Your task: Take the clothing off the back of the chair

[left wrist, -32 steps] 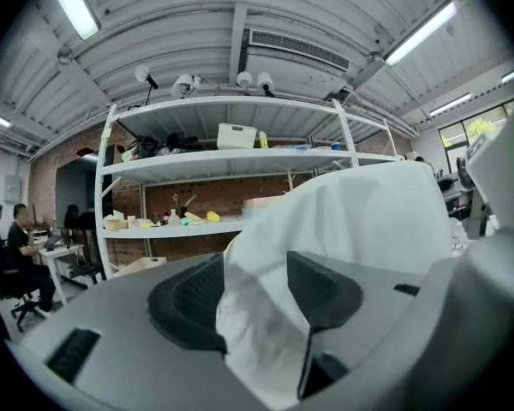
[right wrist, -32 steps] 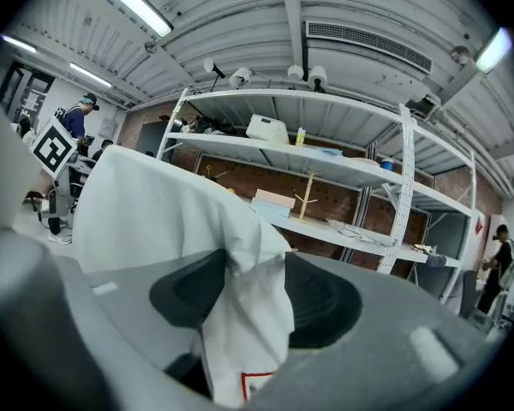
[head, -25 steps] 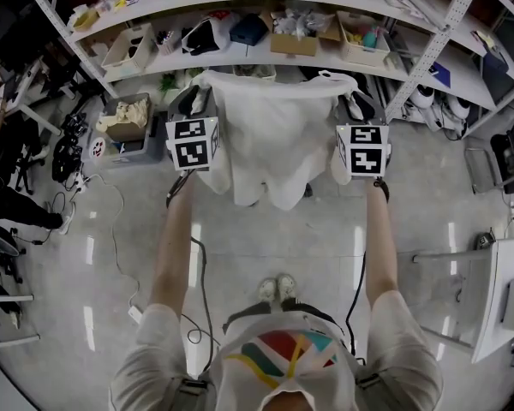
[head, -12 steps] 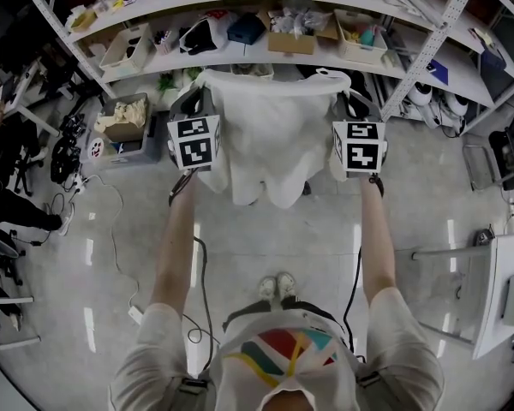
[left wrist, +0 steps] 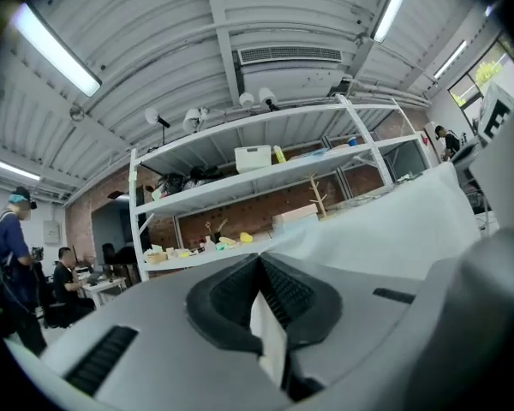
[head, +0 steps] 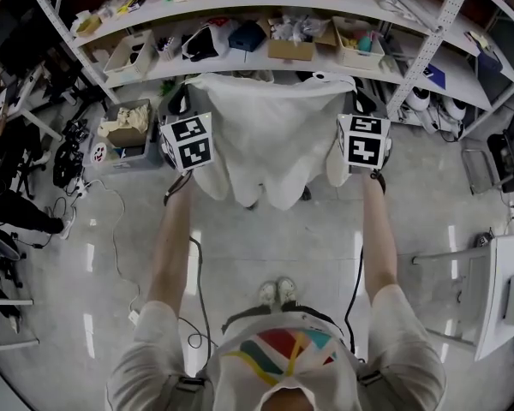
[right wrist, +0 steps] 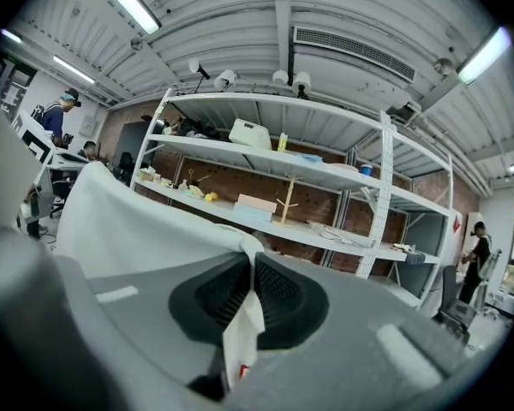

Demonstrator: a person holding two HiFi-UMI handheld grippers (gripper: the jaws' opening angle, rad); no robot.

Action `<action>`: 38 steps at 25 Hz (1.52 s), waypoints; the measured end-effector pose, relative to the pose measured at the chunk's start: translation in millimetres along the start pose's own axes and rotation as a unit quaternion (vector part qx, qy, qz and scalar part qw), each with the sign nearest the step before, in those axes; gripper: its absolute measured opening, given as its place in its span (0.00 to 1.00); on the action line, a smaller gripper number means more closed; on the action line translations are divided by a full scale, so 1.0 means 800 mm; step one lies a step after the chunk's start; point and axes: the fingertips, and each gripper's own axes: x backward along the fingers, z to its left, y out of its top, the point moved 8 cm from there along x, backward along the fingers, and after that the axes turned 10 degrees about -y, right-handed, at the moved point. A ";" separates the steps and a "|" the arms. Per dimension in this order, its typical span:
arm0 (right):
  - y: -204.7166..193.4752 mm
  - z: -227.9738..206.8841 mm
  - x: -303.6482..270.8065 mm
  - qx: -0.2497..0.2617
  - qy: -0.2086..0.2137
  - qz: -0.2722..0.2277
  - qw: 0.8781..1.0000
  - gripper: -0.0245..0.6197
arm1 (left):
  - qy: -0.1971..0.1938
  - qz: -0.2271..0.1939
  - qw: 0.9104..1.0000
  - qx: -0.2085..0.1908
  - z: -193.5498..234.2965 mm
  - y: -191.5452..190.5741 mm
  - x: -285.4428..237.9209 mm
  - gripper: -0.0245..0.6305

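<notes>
white garment [head: 265, 135]: spread wide in front of the shelf rack [head: 428, 37] | left gripper [left wrist: 265, 315]: jaws pinching one top corner | right gripper [right wrist: 242, 311]: jaws just tightened, pinching the opposite top corner

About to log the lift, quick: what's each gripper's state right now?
Left gripper: shut on the garment.
Right gripper: just closed, shut on the garment too.

Grey left tongs [left wrist: 261, 272] and right tongs [right wrist: 250, 268], black ribbed pads [left wrist: 291, 294]; 2 black-white marker cubes [head: 188, 142]; white T-shirt [head: 283, 349].
</notes>
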 end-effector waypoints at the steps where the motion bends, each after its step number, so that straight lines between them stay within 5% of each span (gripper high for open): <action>1: 0.005 -0.002 0.003 0.000 -0.003 -0.004 1.000 0.06 | 0.008 -0.006 1.000 0.001 0.001 0.005 0.003 0.06; 8: 0.047 -0.021 0.022 0.001 -0.020 -0.049 0.999 0.06 | 0.028 -0.052 0.998 -0.005 0.013 0.058 0.020 0.06; 19: 0.187 -0.076 0.078 -0.008 -0.050 -0.175 0.983 0.06 | 0.053 -0.158 0.986 -0.003 0.041 0.208 0.076 0.06; 31: 0.356 -0.134 0.205 -0.009 -0.075 -0.326 0.942 0.06 | 0.073 -0.301 0.950 -0.029 0.052 0.419 0.201 0.06; 38: 0.418 -0.159 0.284 -0.030 -0.089 -0.396 0.913 0.06 | 0.074 -0.357 0.930 -0.035 0.050 0.481 0.276 0.06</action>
